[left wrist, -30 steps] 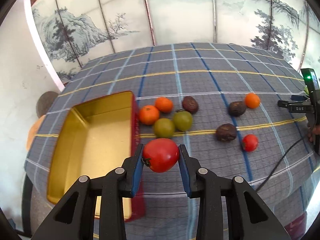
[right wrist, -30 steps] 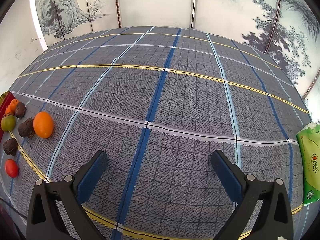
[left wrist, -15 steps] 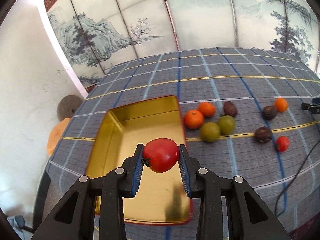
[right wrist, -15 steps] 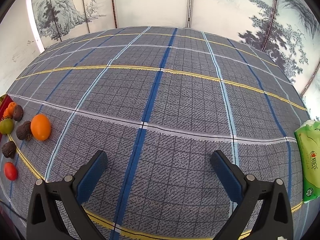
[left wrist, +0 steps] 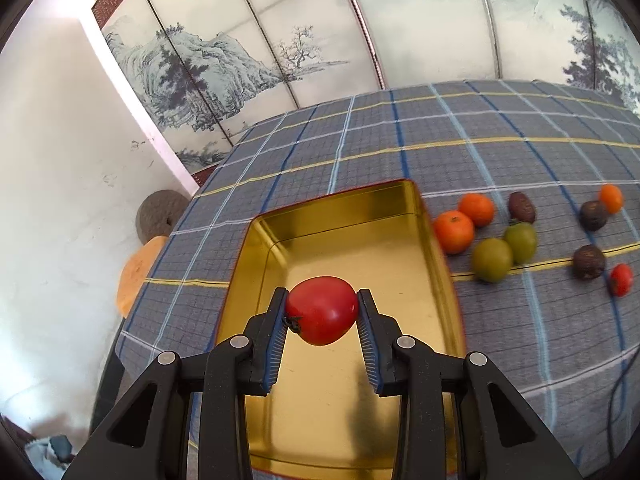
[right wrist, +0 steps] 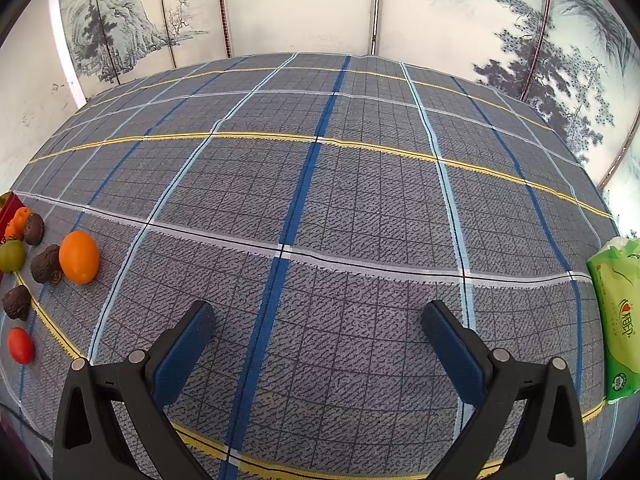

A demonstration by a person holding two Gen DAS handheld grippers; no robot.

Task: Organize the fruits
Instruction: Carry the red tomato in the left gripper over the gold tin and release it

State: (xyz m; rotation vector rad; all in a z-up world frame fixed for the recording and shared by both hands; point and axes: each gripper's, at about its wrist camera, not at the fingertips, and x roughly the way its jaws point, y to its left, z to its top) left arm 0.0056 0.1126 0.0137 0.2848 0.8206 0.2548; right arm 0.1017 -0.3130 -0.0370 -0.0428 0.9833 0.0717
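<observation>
Left gripper (left wrist: 321, 312): we clamp one large red tomato (left wrist: 321, 310) above the gold tin (left wrist: 424, 216), which holds nothing.
Right gripper (right wrist: 318, 328): our jaws stand wide over bare plaid cloth (right wrist: 360, 184).
Fruit we count on the cloth: three oranges, two green fruits, three dark wrinkled fruits, one small red tomato (left wrist: 621, 279), all right of the tin.
Nearby: green wipes pack (right wrist: 618, 320) at our right edge.
</observation>
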